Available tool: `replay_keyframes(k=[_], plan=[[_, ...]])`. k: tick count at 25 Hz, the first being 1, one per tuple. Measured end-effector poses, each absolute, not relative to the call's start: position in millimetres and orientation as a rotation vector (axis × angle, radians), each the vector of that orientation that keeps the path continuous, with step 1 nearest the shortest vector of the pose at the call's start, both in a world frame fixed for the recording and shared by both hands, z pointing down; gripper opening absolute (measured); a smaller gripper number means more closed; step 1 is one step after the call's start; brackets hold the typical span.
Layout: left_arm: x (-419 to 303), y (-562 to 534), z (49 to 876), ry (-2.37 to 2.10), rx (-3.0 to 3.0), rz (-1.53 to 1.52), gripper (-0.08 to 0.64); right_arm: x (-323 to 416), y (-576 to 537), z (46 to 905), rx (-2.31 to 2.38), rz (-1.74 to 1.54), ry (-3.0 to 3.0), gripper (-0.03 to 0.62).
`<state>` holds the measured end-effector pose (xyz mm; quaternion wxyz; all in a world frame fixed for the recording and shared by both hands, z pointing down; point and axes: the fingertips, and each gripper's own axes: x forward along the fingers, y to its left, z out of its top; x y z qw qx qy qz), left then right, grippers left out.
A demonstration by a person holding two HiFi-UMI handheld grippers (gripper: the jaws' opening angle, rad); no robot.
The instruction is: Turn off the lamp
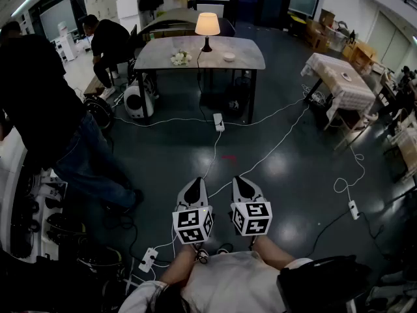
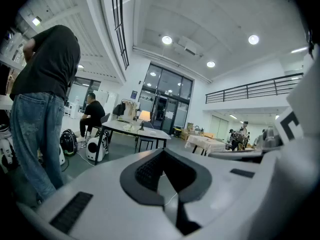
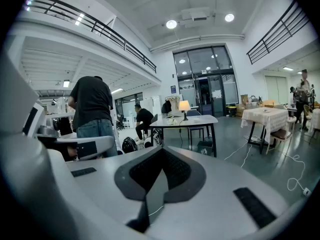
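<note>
The lamp (image 1: pixel 207 29), lit, with a cream shade and dark base, stands on a grey table (image 1: pixel 247 60) far ahead across the dark floor. It shows small in the left gripper view as the lamp (image 2: pixel 145 116) and in the right gripper view as the lamp (image 3: pixel 184 105). Its cord drops to a white power strip (image 1: pixel 219 122) on the floor. My left gripper (image 1: pixel 193 186) and right gripper (image 1: pixel 242 185) are held side by side close to my body, both shut and empty, far from the lamp. The left gripper (image 2: pixel 164 155) and right gripper (image 3: pixel 161 156) point toward the table.
A standing person in a dark shirt and jeans (image 1: pixel 45 109) is at the left, and a seated person (image 1: pixel 111 41) is by the table's left end. A cloth-covered table (image 1: pixel 342 83) stands at the right. White cables and power strips (image 1: pixel 354 208) lie on the floor.
</note>
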<state>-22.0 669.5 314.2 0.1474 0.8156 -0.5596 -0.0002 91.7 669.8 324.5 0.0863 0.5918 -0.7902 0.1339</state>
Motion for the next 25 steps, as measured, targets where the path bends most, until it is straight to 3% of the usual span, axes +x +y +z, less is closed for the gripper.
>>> replay_keyframes(k=[25], plan=[[-75.4, 627.6, 343.4, -1.581, 2.363, 0.103, -0.005, 62.3, 631.6, 358.1, 1.862, 0.513, -2.244, -0.002]])
